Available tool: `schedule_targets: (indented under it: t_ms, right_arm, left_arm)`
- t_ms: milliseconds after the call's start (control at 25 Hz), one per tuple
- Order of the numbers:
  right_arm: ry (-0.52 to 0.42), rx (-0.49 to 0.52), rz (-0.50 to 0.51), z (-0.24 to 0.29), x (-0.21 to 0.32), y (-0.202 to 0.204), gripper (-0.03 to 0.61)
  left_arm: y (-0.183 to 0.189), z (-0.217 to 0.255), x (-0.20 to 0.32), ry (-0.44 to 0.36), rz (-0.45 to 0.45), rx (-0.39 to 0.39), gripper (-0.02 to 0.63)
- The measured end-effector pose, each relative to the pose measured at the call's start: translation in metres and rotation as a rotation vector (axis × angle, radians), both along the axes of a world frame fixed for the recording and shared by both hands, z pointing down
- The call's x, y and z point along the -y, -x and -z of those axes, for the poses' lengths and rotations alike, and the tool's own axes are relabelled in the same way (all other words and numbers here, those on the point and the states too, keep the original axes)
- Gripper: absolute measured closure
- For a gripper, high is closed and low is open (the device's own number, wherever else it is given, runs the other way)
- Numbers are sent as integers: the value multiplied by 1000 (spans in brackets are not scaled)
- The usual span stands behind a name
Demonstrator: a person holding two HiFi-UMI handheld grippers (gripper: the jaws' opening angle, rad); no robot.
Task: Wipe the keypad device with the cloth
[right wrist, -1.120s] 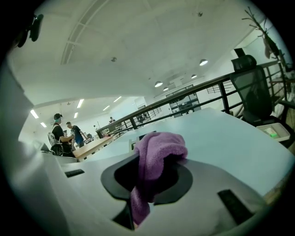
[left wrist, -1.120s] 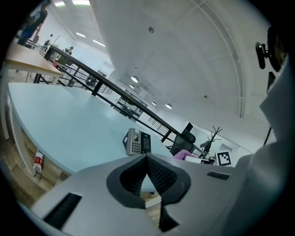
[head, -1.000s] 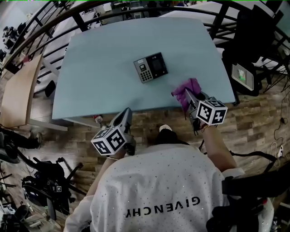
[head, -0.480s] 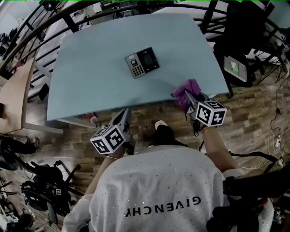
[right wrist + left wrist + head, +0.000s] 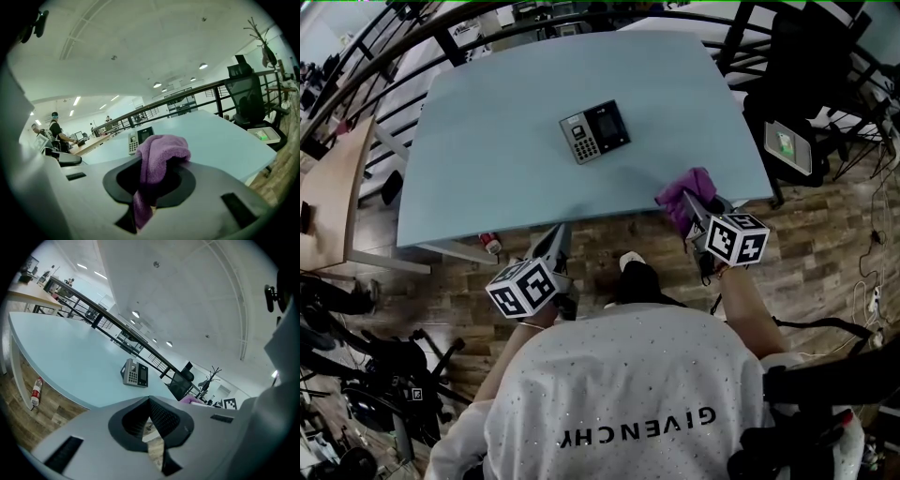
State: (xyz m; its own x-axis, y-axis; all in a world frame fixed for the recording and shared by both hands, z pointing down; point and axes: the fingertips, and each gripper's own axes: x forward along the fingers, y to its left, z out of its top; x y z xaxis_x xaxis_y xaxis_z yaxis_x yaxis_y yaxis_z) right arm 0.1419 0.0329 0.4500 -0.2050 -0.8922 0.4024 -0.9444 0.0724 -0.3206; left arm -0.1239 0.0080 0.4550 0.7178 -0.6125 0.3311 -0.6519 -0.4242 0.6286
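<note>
On blue table [image 5: 506,141], keypad device [image 5: 594,130]; purple cloth [image 5: 695,180] in right gripper [image 5: 683,200]

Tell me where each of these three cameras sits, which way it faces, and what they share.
Head view: on the person's head, facing steeply down at the table, keypad device, left tongs and right tongs; the shirt shows.
Left gripper view: on the left tongs, looking along their shut, empty jaws toward the keypad device.
Right gripper view: on the right tongs, looking past the clamped purple cloth toward the keypad device.
Shared: all three show the keypad device on the table.
</note>
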Motion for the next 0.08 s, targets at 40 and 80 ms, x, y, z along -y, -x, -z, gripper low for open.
schedule_targets:
  t_ms: [40,80]
  right_arm:
    - [-1,2,0,0,0,-1,520]
    - [-3,5,0,1,0,-3,520]
  left_arm:
    - [-1,1,0,0,2,2,609]
    - [-2,1,-1,0,3,4,609]
